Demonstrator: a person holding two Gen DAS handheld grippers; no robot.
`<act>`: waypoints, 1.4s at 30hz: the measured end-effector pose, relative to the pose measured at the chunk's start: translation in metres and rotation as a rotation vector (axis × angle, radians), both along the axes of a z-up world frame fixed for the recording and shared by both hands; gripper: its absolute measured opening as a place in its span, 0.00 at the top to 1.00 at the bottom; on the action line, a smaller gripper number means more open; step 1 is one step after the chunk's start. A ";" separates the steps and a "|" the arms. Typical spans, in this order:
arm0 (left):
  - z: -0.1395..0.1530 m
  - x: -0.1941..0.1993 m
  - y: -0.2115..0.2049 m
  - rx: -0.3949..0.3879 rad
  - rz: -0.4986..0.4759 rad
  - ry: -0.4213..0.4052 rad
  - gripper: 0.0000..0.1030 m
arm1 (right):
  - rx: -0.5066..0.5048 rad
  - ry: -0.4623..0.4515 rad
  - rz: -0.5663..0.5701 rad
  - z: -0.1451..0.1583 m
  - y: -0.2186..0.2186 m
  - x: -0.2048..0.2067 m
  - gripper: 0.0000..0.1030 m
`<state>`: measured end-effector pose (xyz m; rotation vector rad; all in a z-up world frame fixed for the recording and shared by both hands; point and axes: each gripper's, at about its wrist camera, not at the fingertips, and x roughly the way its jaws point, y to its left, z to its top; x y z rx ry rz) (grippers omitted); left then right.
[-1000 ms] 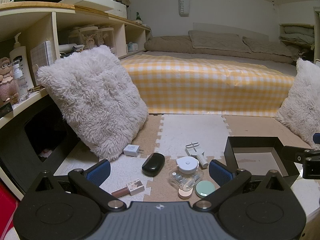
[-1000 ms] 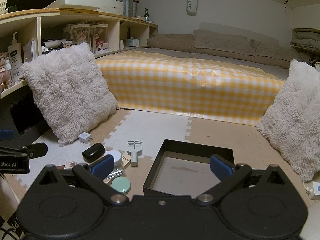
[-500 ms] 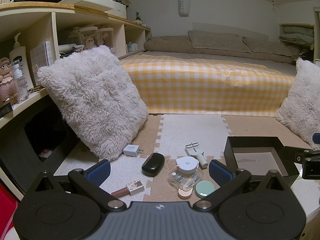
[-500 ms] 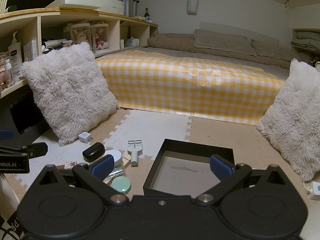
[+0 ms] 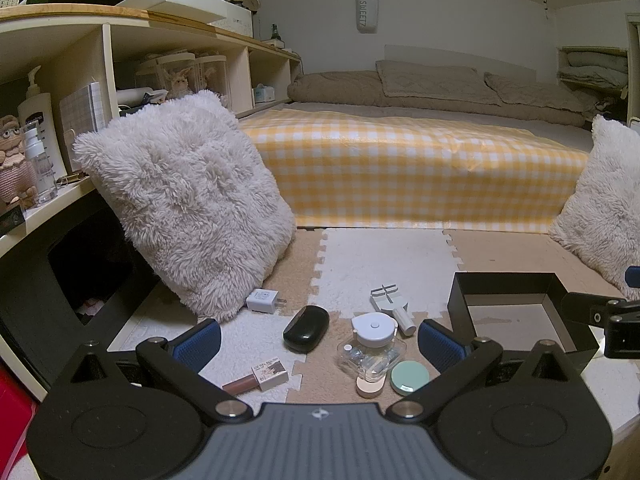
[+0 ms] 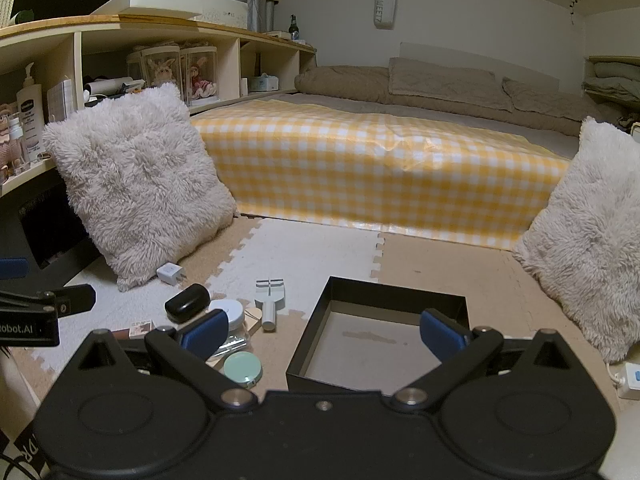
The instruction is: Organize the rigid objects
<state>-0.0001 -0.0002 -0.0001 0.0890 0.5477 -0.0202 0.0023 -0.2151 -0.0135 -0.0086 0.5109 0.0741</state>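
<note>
Both grippers are held low over a floor of puzzle mats (image 5: 384,256), and nothing is gripped. The left gripper (image 5: 320,346) is seen with its jaws wide apart, the blue pads (image 5: 198,340) flanking a cluster of small things on the mat. The right gripper (image 6: 322,332) is likewise held with jaws wide apart, above the near part of a black tray (image 6: 394,300), whose pale bottom is bare. In the left view the tray (image 5: 460,300) lies to the right of the cluster, close to it but apart. Within the cluster, a black case (image 5: 306,327) is set nearest the fluffy pillow (image 5: 188,208), with a white charger (image 5: 262,301) just behind it at the pillow's foot. A white round box (image 5: 374,326) is seen on or against a clear box (image 5: 372,354); which cannot be told. A grey tool (image 5: 390,304) lies just behind them, its handle pointing toward the tray. A green compact (image 5: 409,376) and a peach disc (image 5: 370,388) are placed nearest the camera, side by side. A polish carton (image 5: 269,372) with a brown tube (image 5: 240,383) at its end lies to the left, on the white mat. A yellow checked bed (image 6: 380,176) fills the background, a second pillow (image 6: 588,248) is propped at the right, and shelves (image 5: 108,68) run along the left wall.
</note>
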 end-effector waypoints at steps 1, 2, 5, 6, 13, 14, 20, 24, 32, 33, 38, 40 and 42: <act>0.000 0.000 0.000 0.000 0.000 0.000 0.00 | 0.000 0.000 0.000 0.000 0.000 0.000 0.00; 0.000 0.000 0.000 0.000 0.000 0.000 0.00 | 0.000 0.000 0.000 0.000 0.000 0.000 0.00; 0.000 0.000 0.000 0.000 0.000 0.000 0.00 | 0.000 0.000 0.000 0.000 0.000 0.000 0.00; 0.000 0.000 0.000 0.000 0.000 0.000 0.00 | 0.000 0.000 0.000 0.000 0.000 0.000 0.00; 0.000 0.000 0.000 0.000 0.000 -0.001 0.00 | -0.006 0.005 -0.014 0.001 0.000 0.000 0.00; 0.000 0.000 0.000 0.001 0.001 -0.002 0.00 | -0.007 0.005 -0.019 0.001 0.000 0.000 0.00; 0.005 0.002 0.002 -0.016 0.000 -0.017 0.00 | 0.030 -0.011 -0.043 0.006 -0.010 -0.003 0.00; 0.008 0.003 -0.001 -0.034 -0.001 -0.029 0.00 | 0.063 -0.029 -0.071 0.007 -0.016 -0.006 0.00; 0.017 0.004 0.003 -0.062 -0.020 -0.083 0.00 | 0.164 -0.076 -0.115 0.018 -0.042 -0.004 0.00; 0.019 0.005 0.003 -0.068 -0.025 -0.097 0.00 | 0.176 -0.075 -0.119 0.019 -0.047 -0.001 0.00; 0.026 0.013 0.006 -0.096 -0.048 -0.133 0.00 | 0.171 -0.082 -0.211 0.022 -0.068 0.017 0.00; 0.030 0.017 0.009 -0.106 -0.044 -0.137 0.00 | 0.176 -0.085 -0.238 0.022 -0.078 0.026 0.00; 0.033 0.020 0.012 -0.111 -0.036 -0.144 0.00 | 0.161 -0.093 -0.260 0.021 -0.088 0.035 0.00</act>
